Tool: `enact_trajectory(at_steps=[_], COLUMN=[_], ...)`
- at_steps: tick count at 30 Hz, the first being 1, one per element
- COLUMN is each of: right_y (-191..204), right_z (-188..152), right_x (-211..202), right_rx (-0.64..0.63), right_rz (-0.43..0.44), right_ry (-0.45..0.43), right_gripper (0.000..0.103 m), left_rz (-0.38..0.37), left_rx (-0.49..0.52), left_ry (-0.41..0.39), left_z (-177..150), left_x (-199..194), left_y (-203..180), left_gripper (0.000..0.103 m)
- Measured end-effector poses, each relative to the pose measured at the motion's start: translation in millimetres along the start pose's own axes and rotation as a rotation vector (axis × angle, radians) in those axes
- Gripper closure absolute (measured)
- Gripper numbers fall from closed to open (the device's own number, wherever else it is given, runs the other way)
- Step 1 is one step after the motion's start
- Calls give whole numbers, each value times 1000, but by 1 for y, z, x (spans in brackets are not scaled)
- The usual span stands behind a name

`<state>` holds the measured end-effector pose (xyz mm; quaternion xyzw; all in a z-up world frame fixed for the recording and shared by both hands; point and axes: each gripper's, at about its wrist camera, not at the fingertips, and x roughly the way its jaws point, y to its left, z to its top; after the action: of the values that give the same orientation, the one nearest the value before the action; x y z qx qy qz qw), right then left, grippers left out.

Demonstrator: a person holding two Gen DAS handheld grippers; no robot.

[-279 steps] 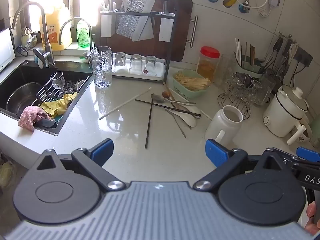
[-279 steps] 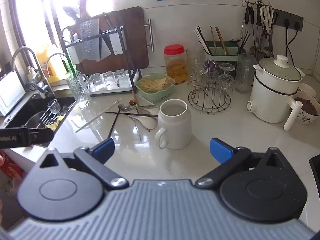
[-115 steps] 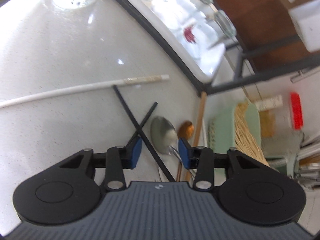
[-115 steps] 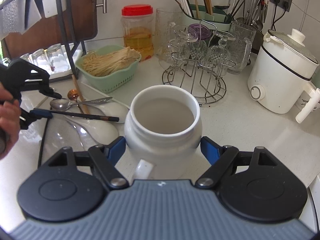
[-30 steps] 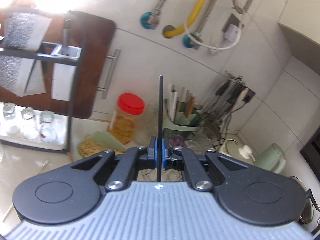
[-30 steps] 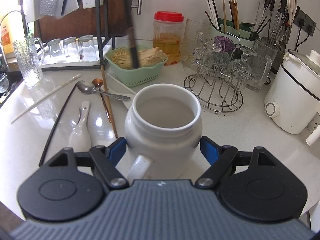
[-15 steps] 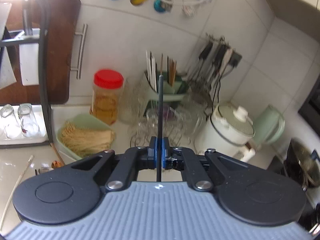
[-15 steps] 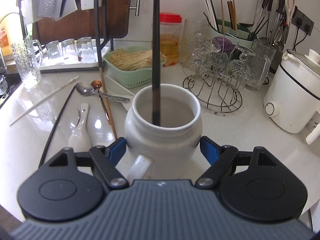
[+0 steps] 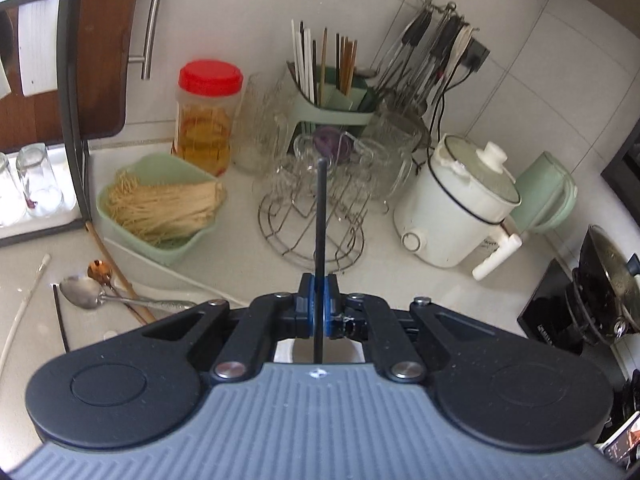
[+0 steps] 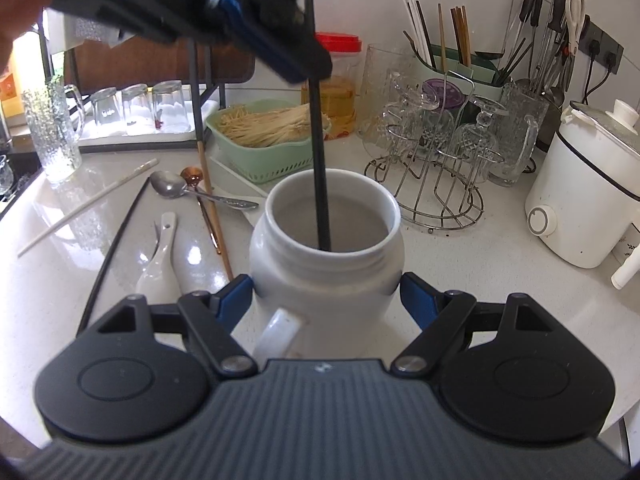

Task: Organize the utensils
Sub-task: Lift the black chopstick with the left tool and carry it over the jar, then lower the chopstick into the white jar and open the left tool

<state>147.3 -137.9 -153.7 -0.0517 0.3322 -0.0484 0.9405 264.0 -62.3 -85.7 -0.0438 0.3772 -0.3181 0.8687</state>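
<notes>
My left gripper point(image 9: 319, 304) is shut on a black chopstick point(image 9: 320, 240) and holds it upright. In the right wrist view the left gripper point(image 10: 308, 60) hangs above the white ceramic jar point(image 10: 326, 256), and the black chopstick point(image 10: 320, 168) reaches down into the jar's mouth. My right gripper point(image 10: 326, 300) is shut on the jar, one blue pad on each side, handle toward me. On the counter left of the jar lie a second black chopstick point(image 10: 110, 252), a white chopstick point(image 10: 88, 204), a white ceramic spoon point(image 10: 158, 260), a metal spoon point(image 10: 172, 188), a copper spoon point(image 10: 194, 174) and a wooden chopstick point(image 10: 214, 216).
A green basket of noodles point(image 10: 264, 132) and a red-lidded container point(image 10: 334, 84) stand behind the jar. A wire rack of glasses point(image 10: 436, 160), a green utensil holder point(image 10: 452, 68) and a white electric cooker point(image 10: 588, 184) stand to the right. A tray of upturned glasses point(image 10: 136, 112) is at the back left.
My left gripper has moved lower with the black chopstick, whose tip now sits deeper inside the jar. The right gripper and the jar have not moved.
</notes>
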Motion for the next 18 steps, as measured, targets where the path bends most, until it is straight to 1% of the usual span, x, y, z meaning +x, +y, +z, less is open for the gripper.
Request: enact_trajectory(at_steps=[4, 10, 13, 15, 17, 18], right_y=[1, 1, 0, -1, -1, -1], right_z=[-1, -2, -1, 1, 2, 2], right_x=[0, 1, 2, 3, 3, 4], right_rx=[6, 9, 7, 5, 1, -1], right_rz=[-4, -5, 1, 6, 11, 14], right_ry=[-11, -25, -21, -11, -4, 0], right_gripper=[20, 20, 20, 20, 20, 20], left_rz=[-9, 0, 28, 23, 40, 53], left_rx=[2, 18, 11, -6, -17, -21], left_ry=[34, 33, 48, 55, 53, 51], left_z=[-5, -5, -3, 0, 2, 2], left_x=[7, 9, 8, 5, 0, -3], left_y=[1, -4, -6, -6, -6, -7], left_gripper=[98, 98, 96, 89, 67, 61])
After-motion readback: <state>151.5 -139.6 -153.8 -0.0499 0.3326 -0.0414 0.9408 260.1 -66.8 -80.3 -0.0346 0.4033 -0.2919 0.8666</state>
